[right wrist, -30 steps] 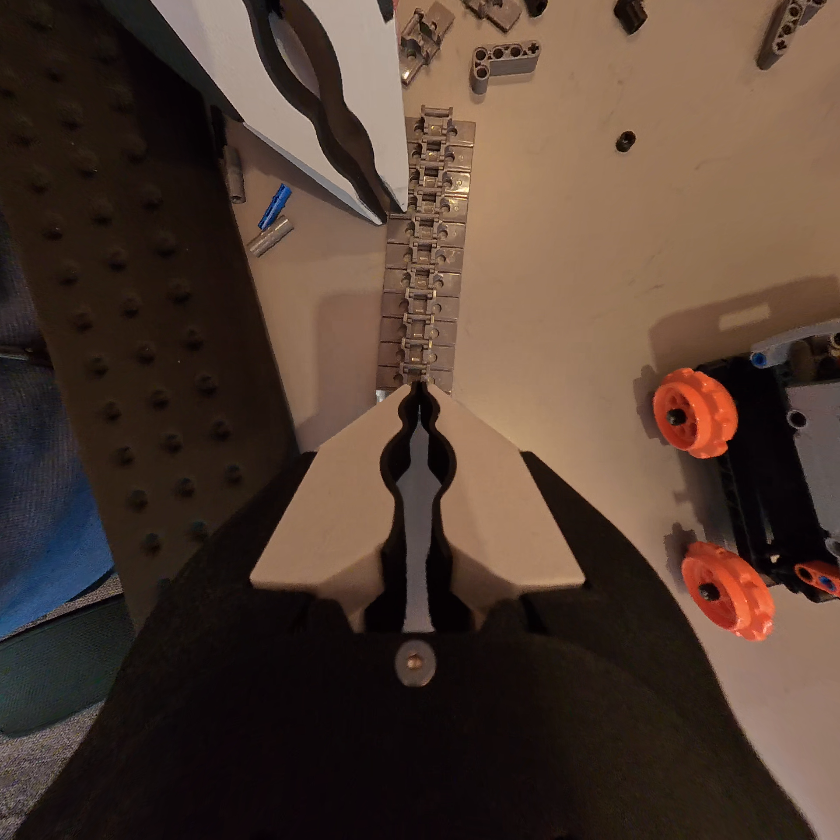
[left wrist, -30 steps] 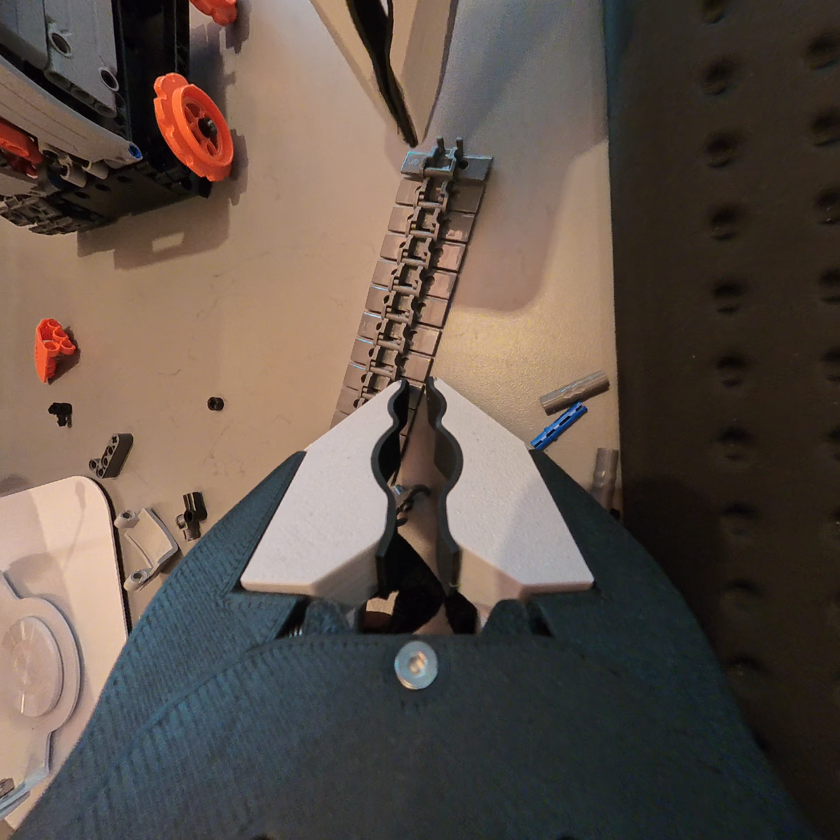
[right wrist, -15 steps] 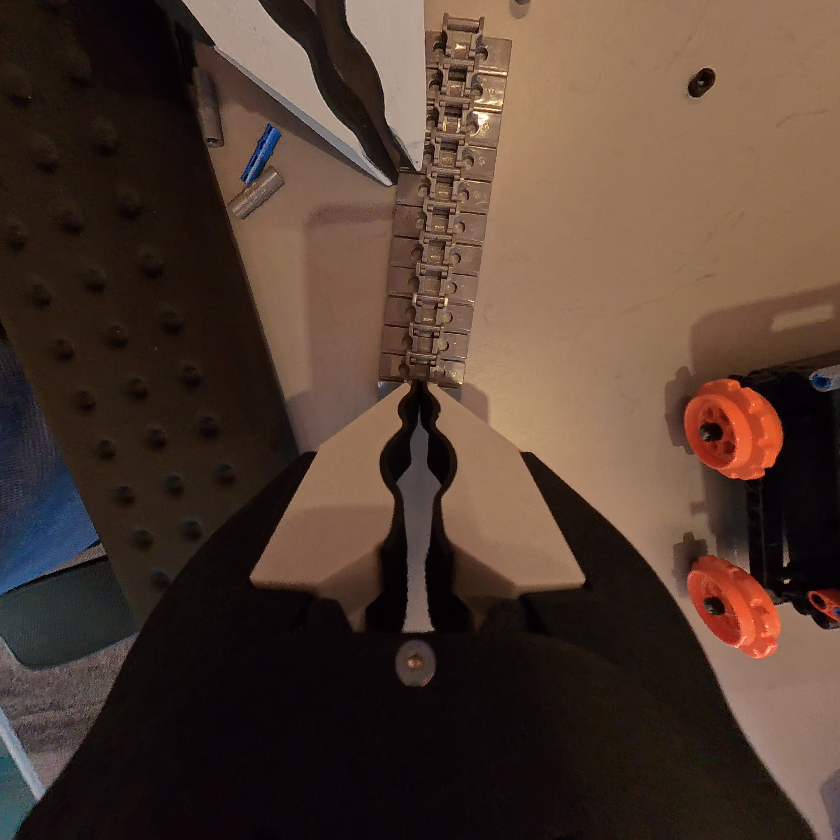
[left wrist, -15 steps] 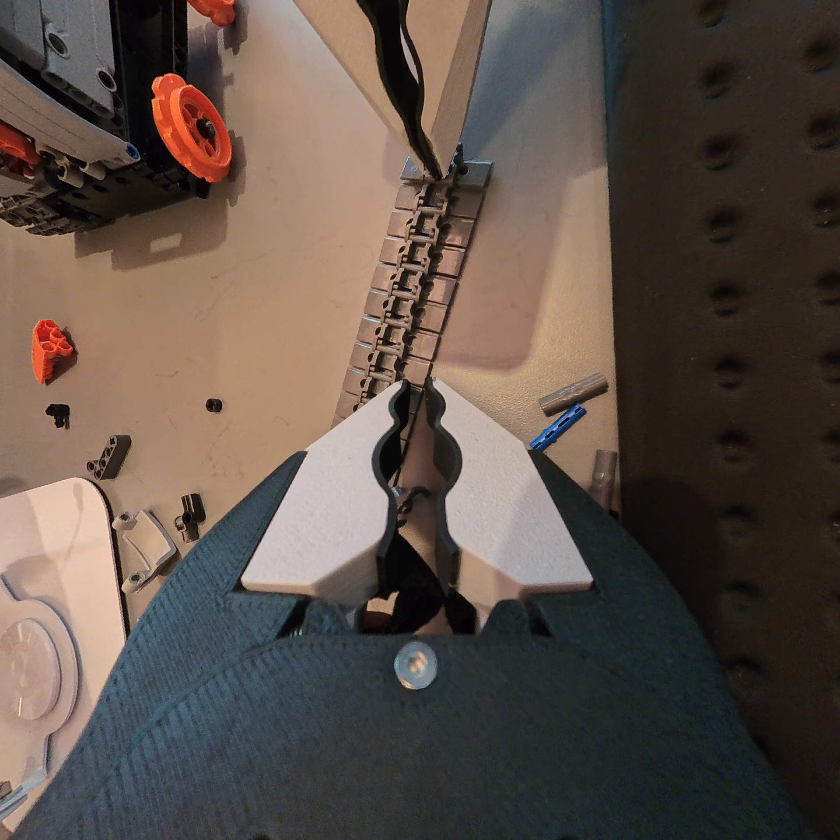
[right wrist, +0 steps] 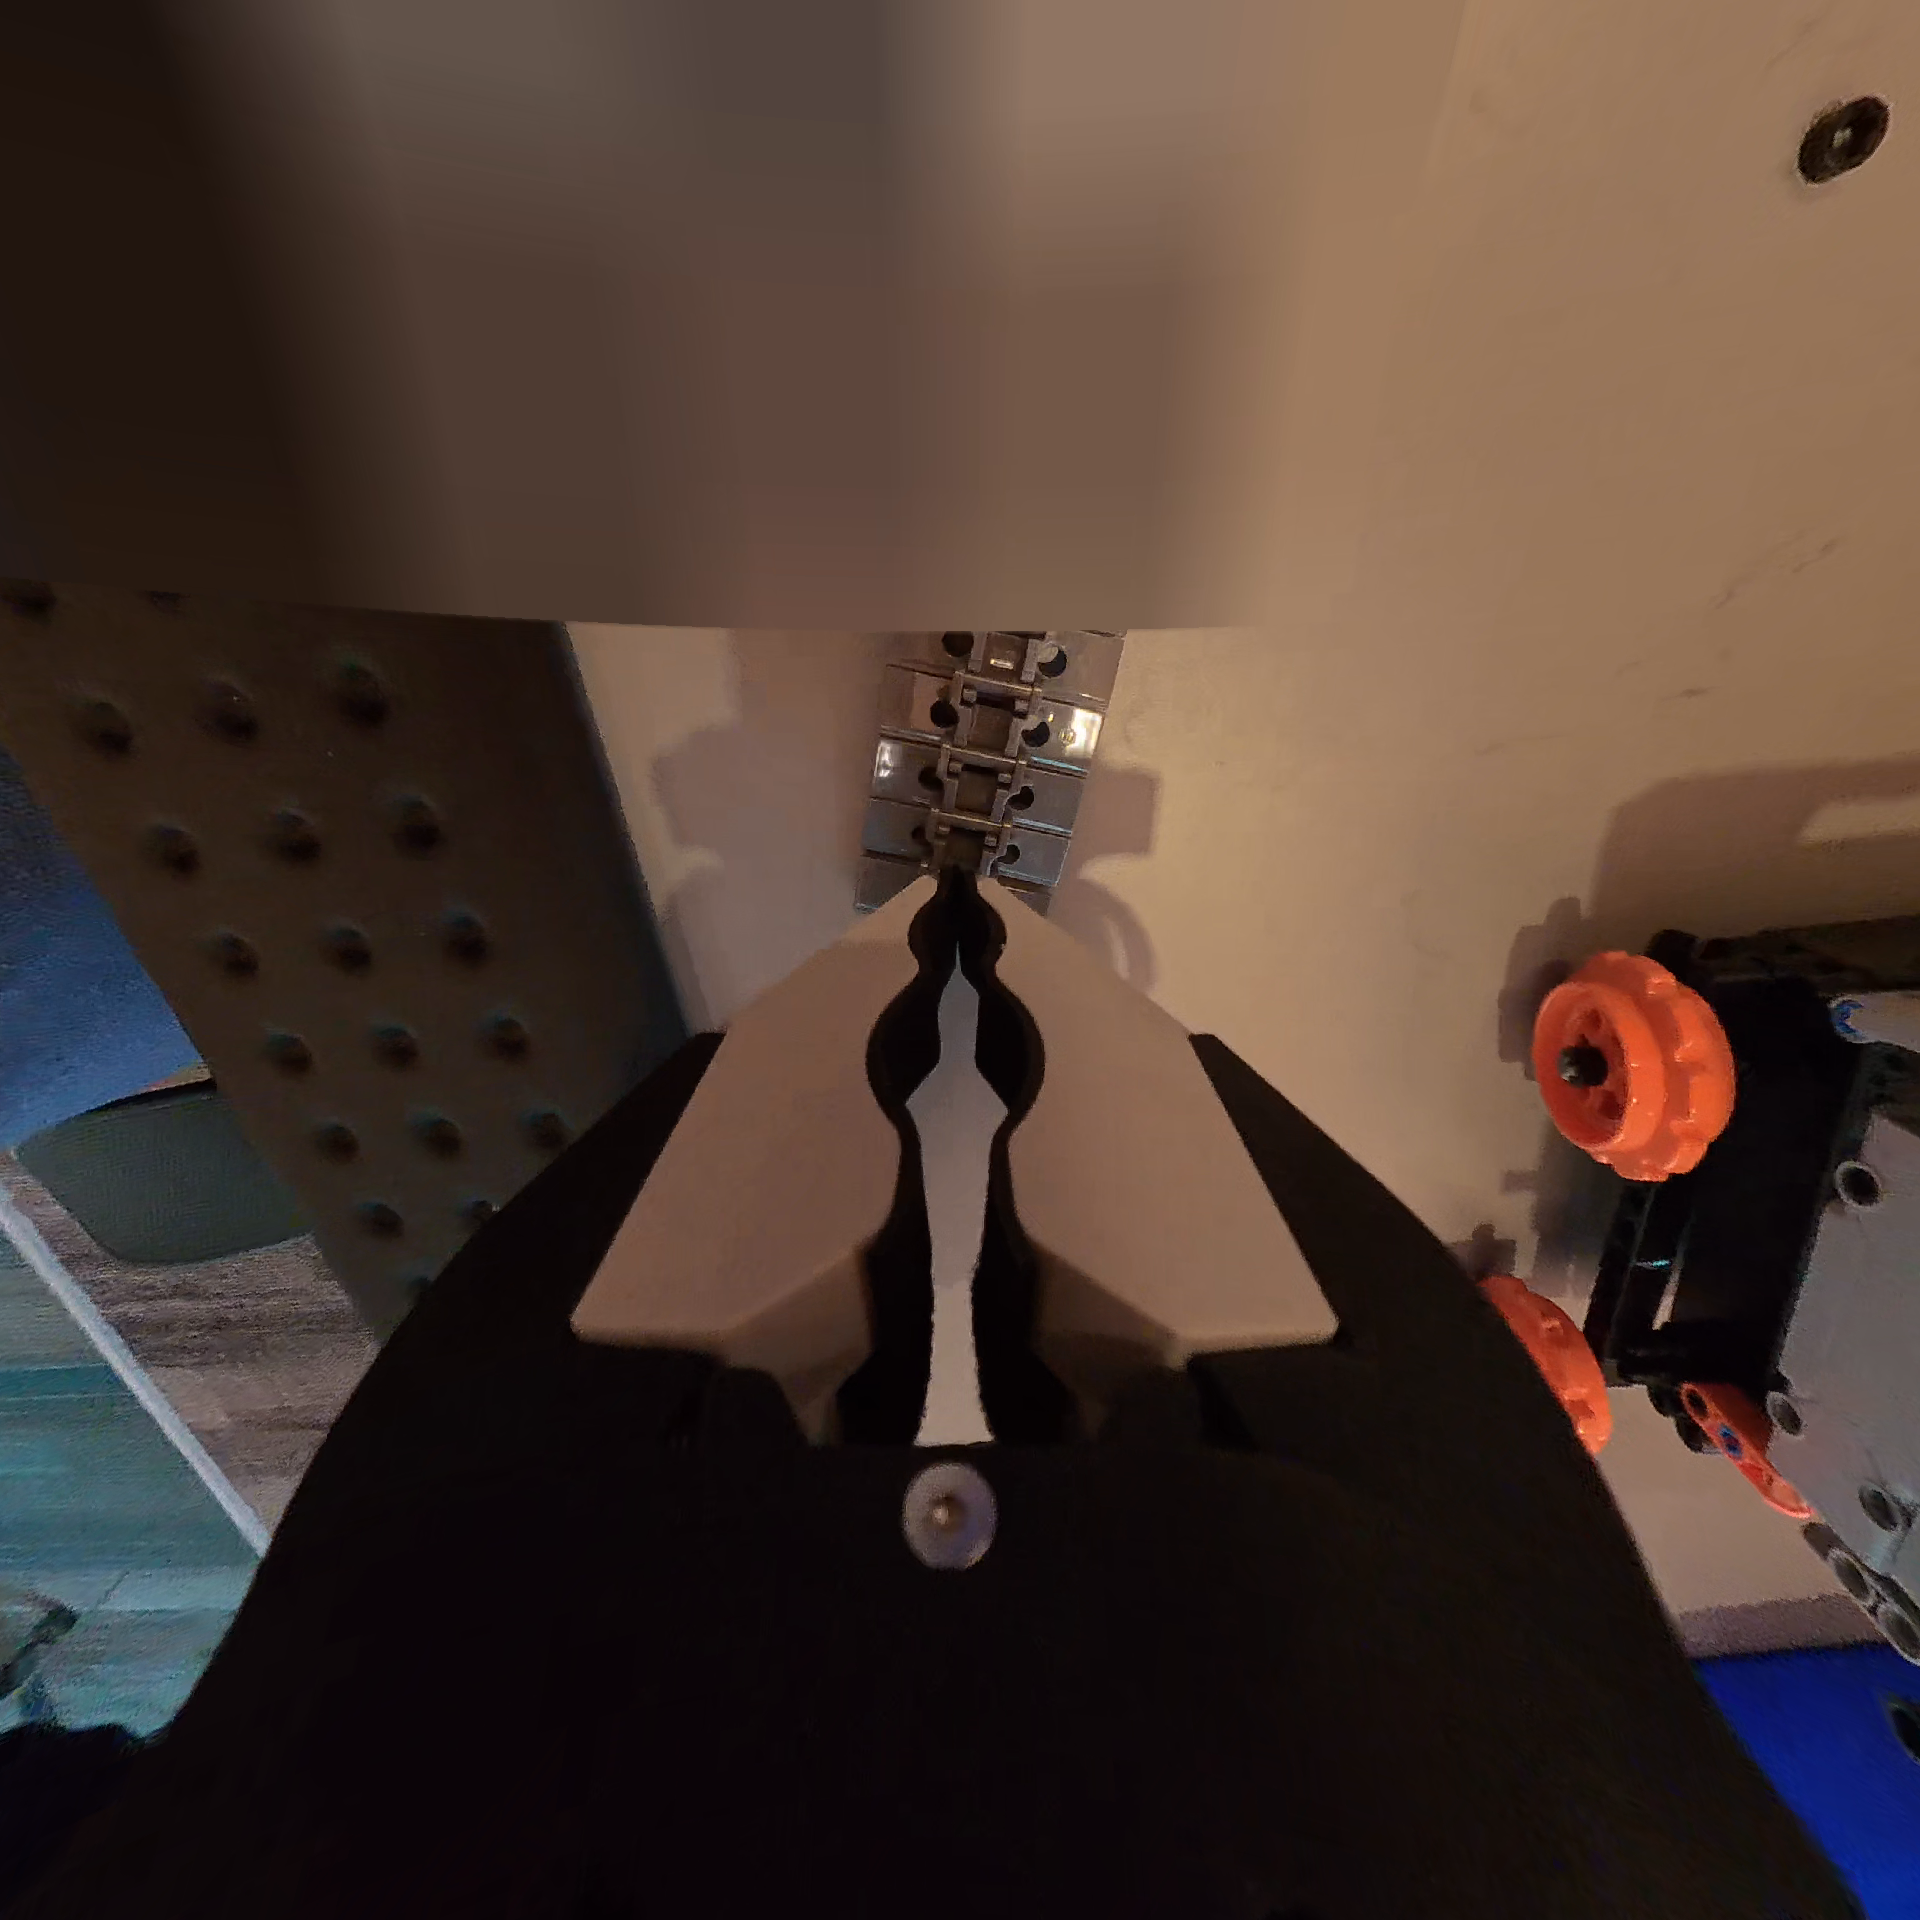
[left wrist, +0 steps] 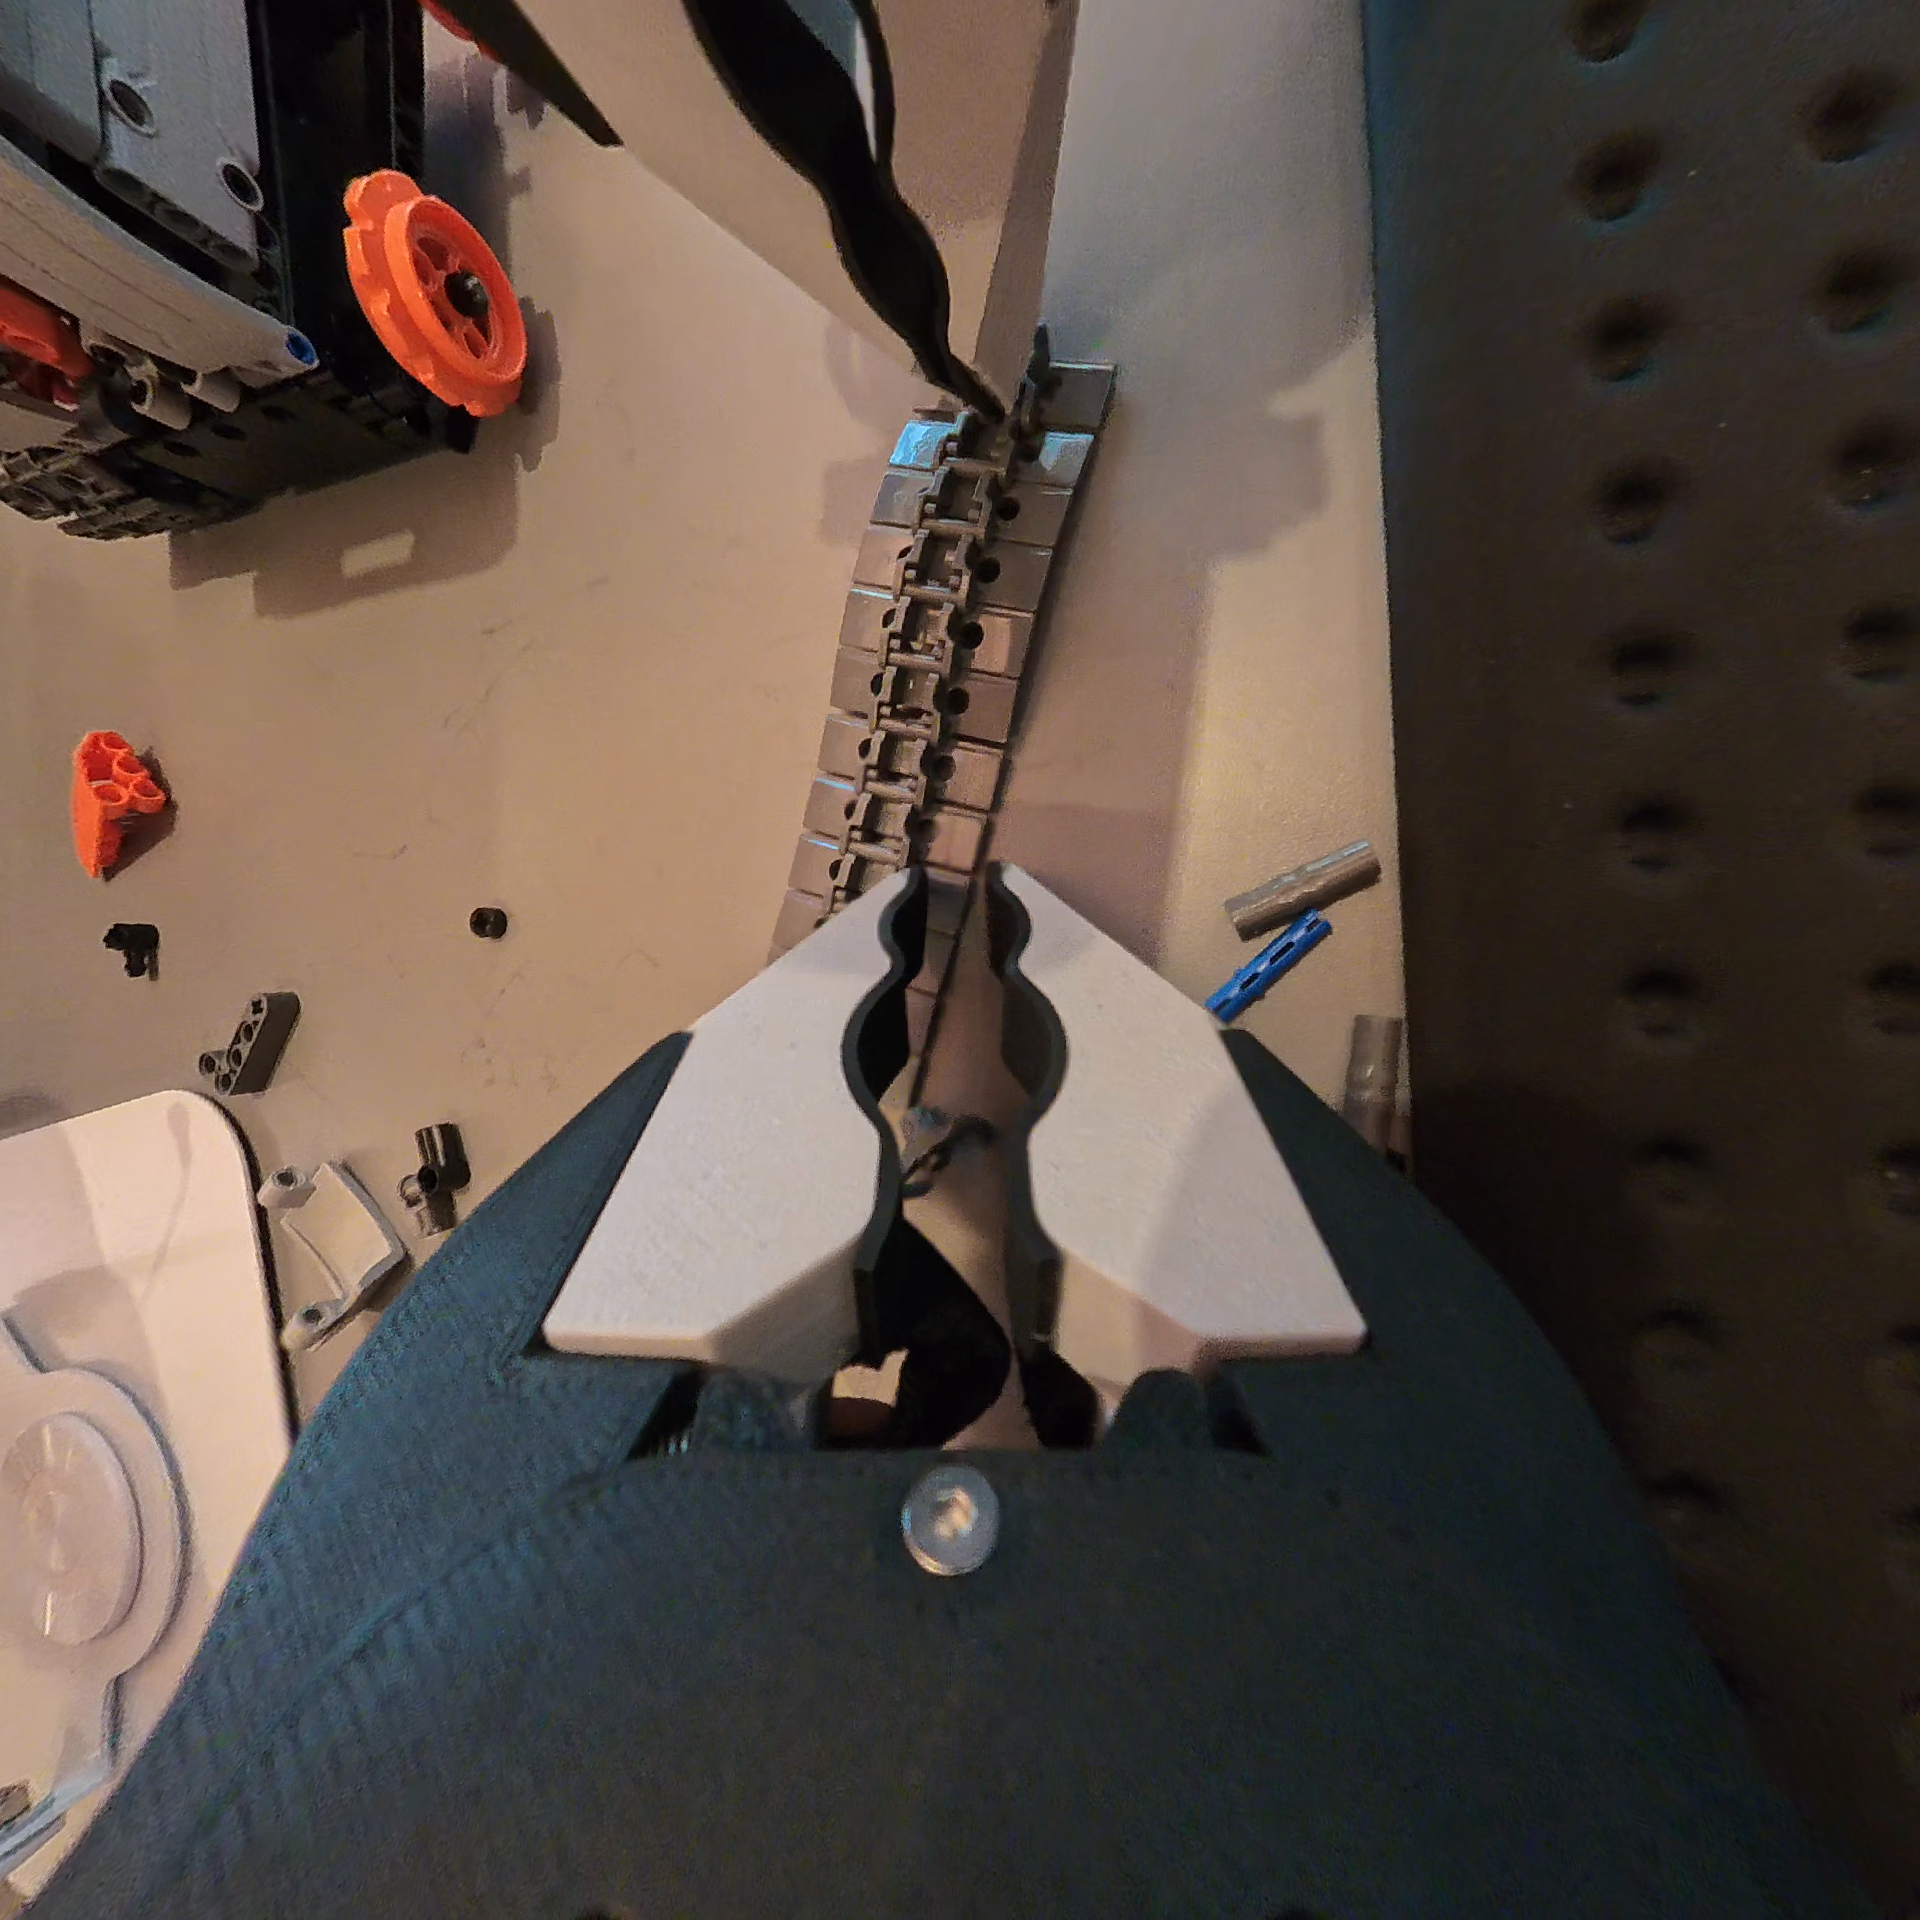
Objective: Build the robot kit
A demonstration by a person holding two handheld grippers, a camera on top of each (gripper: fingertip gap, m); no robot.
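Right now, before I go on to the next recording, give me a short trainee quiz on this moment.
1. True or false: the right hand-held gripper has its tips closed on the end link of the grey track.
2. What colour are the wheels on the brick-built model? A blue, B orange, C green.
3. In the left wrist view, toward which picture edge does the blue pin lie from the tips of the left hand-held gripper?

Key: 1 true. 2 B. 3 the right edge, beside a short grey connector.
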